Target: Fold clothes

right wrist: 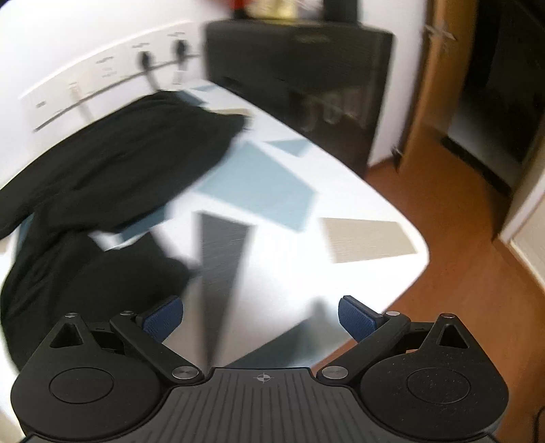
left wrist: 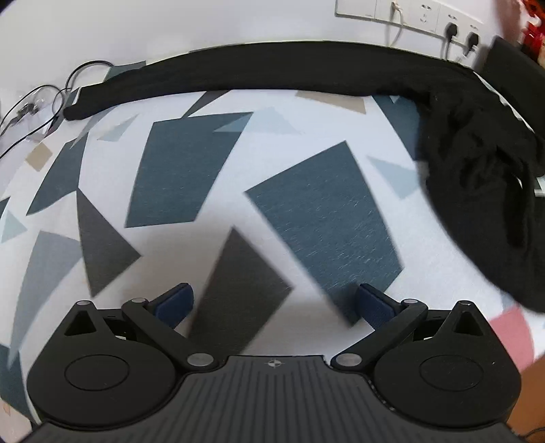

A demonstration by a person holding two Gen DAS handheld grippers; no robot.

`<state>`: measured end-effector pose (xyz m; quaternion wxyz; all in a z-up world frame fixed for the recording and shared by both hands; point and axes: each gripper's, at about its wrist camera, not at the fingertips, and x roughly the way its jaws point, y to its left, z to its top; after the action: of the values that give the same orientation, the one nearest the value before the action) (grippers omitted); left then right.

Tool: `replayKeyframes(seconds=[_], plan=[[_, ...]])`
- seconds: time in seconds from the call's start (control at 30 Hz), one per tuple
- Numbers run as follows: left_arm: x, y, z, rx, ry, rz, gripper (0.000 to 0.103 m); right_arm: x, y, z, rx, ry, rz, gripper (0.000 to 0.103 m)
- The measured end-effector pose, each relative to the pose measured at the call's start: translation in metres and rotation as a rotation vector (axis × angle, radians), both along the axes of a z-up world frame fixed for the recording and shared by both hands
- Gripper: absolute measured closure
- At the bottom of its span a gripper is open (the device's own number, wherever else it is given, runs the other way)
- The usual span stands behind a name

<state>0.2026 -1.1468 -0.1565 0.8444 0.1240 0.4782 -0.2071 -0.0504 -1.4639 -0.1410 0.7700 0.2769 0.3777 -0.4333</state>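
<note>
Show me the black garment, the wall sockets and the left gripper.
black garment (left wrist: 238, 70): left wrist view, on the long stretched-out strip along the far edge.
wall sockets (left wrist: 425, 15): left wrist view, on the white faceplate.
left gripper (left wrist: 274, 303): left wrist view, midway between the blue fingertips.

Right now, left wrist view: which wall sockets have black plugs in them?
The two rightmost sockets: black plugs and sit there. Further left, one plate holds only a white cable; the rest are free.

Left gripper (left wrist: 274, 305) and right gripper (right wrist: 260, 318), black linkages, silver screws, blue pads (right wrist: 163, 318)
</note>
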Motion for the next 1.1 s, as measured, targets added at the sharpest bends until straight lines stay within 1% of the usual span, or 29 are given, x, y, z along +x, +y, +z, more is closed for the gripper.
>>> replayKeyframes(seconds=[0.07,0.13,0.2,0.27,0.3,0.4,0.67,1.1], plan=[[-0.004,-0.003,-0.001,-0.006,-0.010,0.043,0.000,-0.007,-0.020,-0.006,0.006,-0.008,-0.018,0.005],[-0.009,-0.002,-0.002,-0.014,-0.029,0.065,0.000,-0.010,-0.036,-0.011,0.004,0.003,-0.014,0.001],[-0.013,-0.001,-0.003,-0.020,-0.047,0.076,0.000,-0.007,-0.047,-0.017,-0.003,0.039,0.005,0.001],[-0.013,-0.002,-0.002,-0.014,-0.043,0.083,0.000,-0.001,-0.053,-0.025,0.004,0.081,0.029,0.001],[-0.012,-0.003,-0.002,-0.009,-0.035,0.090,0.000,0.001,-0.053,-0.029,0.001,0.095,0.041,0.001],[-0.011,-0.006,-0.001,0.000,-0.021,0.109,0.000,0.005,-0.050,-0.032,-0.027,0.082,0.068,0.001],[-0.016,-0.005,-0.002,-0.006,-0.040,0.111,0.000,0.003,-0.045,-0.036,-0.097,0.041,0.093,0.001],[-0.027,0.002,-0.007,-0.050,-0.125,0.088,0.000,0.006,-0.047,-0.034,-0.081,0.053,0.113,0.001]])
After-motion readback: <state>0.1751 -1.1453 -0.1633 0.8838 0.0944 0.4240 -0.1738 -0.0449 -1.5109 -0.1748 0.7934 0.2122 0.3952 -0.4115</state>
